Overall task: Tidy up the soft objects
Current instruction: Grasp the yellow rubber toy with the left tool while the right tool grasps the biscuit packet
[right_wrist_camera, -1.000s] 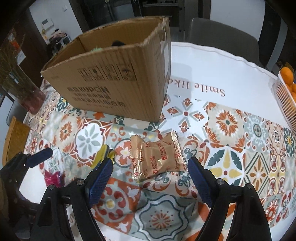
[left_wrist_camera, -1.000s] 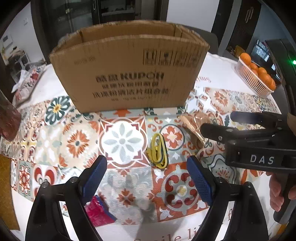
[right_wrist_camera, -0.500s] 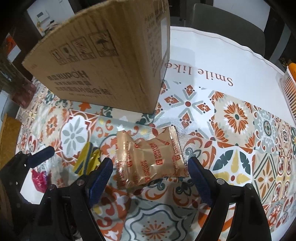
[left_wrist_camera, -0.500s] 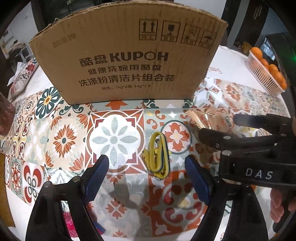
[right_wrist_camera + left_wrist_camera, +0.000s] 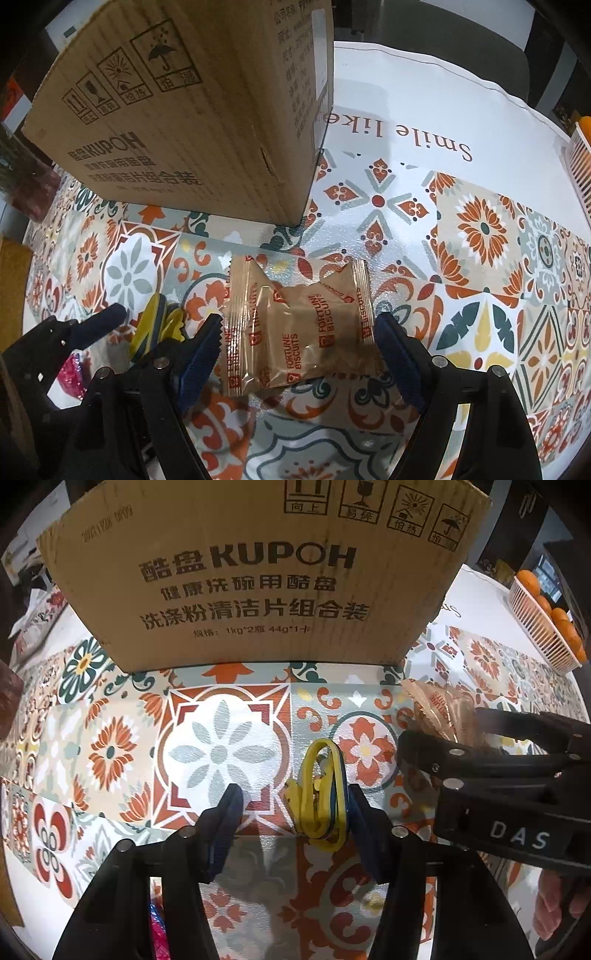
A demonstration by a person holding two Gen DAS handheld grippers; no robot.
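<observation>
Even, bright overhead light with glare on the glossy tablecloth (image 5: 424,122) and wrapper (image 5: 295,325), soft shadows beneath the box (image 5: 258,572), strong fisheye bending and dark vignetted corners; focus sharp.

The table (image 5: 424,110) has a white cloth with bright flower tiles, a grey chair (image 5: 454,22) stands behind it, and the room beyond looks dark.
</observation>
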